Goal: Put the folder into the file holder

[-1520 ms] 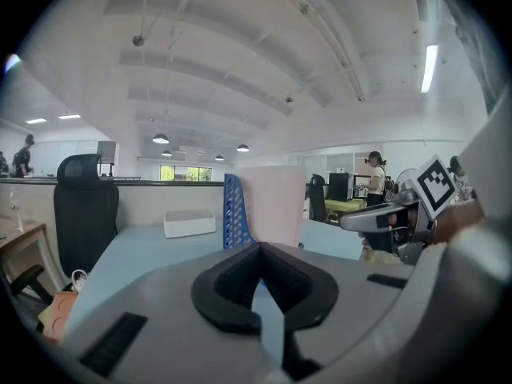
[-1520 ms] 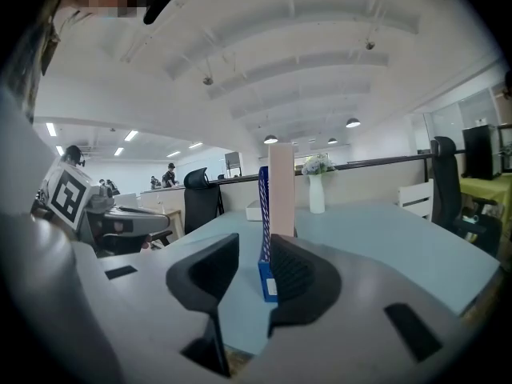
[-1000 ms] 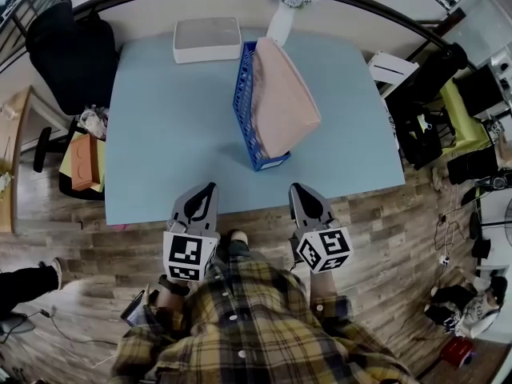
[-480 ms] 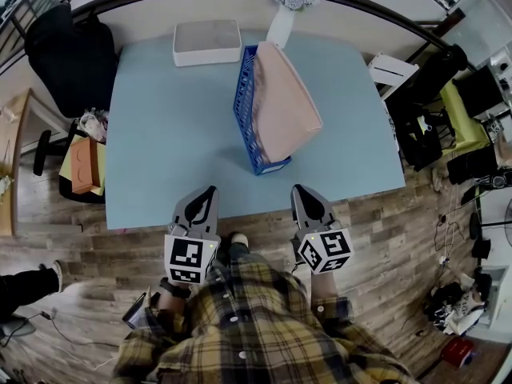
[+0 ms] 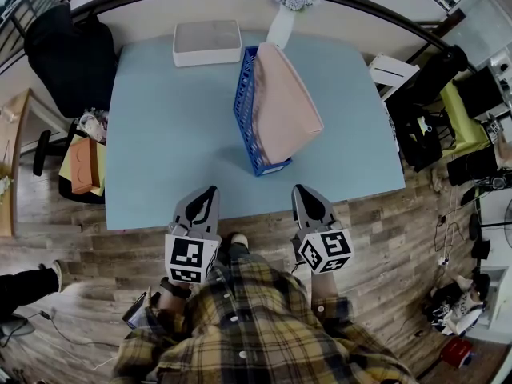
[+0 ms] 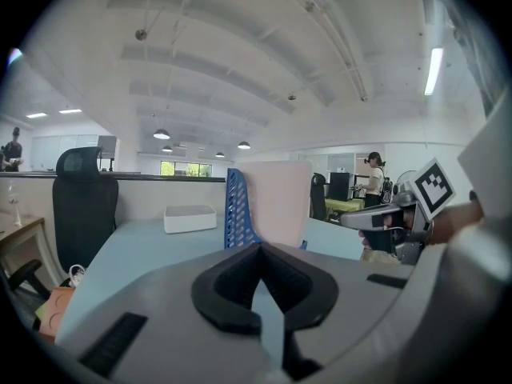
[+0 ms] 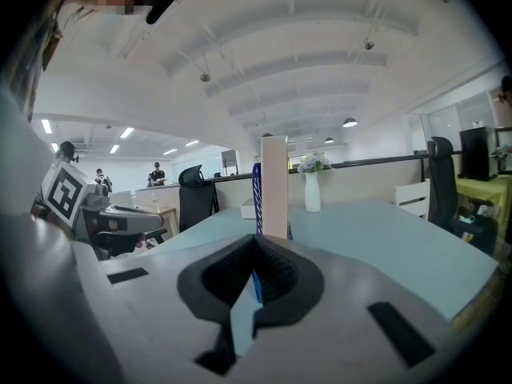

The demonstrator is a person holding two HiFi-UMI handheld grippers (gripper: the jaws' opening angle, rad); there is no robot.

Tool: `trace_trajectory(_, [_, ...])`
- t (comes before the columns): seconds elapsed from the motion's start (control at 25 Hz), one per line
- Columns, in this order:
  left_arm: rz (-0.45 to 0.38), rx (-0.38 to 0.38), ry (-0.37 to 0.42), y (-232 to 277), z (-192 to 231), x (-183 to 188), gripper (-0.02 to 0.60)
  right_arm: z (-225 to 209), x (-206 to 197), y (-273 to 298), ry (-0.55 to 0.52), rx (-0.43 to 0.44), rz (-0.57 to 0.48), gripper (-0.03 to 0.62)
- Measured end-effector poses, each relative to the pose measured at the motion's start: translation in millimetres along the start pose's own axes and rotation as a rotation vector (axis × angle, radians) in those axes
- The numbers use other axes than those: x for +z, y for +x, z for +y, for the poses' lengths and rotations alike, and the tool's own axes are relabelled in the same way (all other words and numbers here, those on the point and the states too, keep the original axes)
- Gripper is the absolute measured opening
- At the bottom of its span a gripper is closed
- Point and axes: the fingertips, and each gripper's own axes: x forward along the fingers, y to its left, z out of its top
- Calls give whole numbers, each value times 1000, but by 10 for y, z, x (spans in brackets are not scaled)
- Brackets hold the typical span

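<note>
Left gripper (image 5: 206,195) and right gripper (image 5: 303,193), pressed together, face folder (image 5: 286,102) in file holder (image 5: 243,106).

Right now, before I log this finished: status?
Left hand-held gripper shut, empty; right hand-held gripper same. Folder stands in blue file holder. Nothing in the way.

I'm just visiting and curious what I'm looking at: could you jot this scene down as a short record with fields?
folder: pink folder standing inside the file holder
holder: blue file holder, mid-table
surface: light-blue table
left: left gripper shut, empty, at the table's near edge
right: right gripper shut, empty, at the same edge
other: white box and vase at the far edge
</note>
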Motion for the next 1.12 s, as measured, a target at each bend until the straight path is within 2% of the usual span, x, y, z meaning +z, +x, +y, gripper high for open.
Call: trace_trajectory(1.12, [7, 15, -4, -46, 86, -13, -8, 38, -20, 50, 11, -7, 16, 2])
